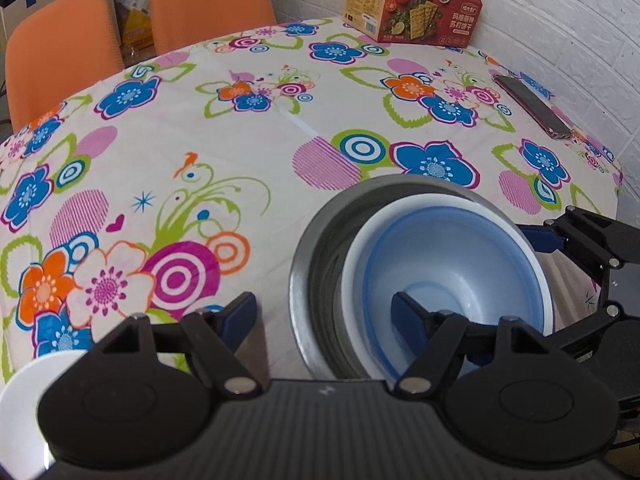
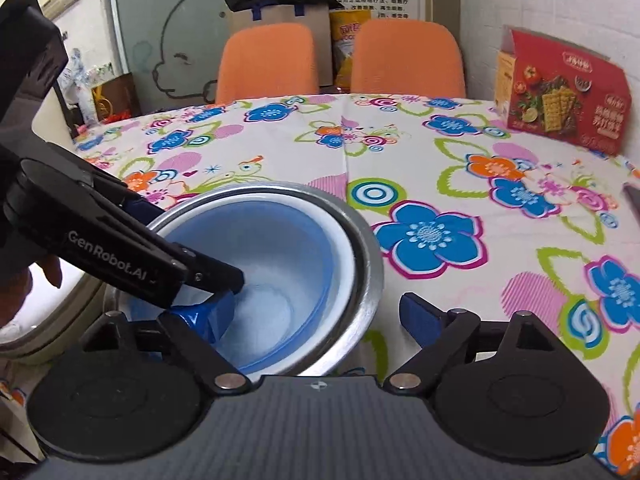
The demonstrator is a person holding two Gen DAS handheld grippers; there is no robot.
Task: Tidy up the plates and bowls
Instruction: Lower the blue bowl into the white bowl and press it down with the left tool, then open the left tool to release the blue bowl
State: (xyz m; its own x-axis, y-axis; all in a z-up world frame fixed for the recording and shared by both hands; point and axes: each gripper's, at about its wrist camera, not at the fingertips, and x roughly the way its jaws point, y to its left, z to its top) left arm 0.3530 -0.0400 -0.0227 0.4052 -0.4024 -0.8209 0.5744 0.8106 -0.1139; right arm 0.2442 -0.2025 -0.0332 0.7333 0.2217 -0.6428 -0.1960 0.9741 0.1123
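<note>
Though part-hidden, blue bowl nested.

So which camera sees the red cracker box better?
The left wrist view: the red cardboard cracker box stands sharp near the top, with its front picture and yellow side panel clear. In the right wrist view, the box sits blurrier at the right edge.

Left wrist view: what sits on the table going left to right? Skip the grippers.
White dish at the lower left edge → steel bowl holding the nested white bowl and blue bowl → red cracker box at the back → phone near the right edge.
</note>
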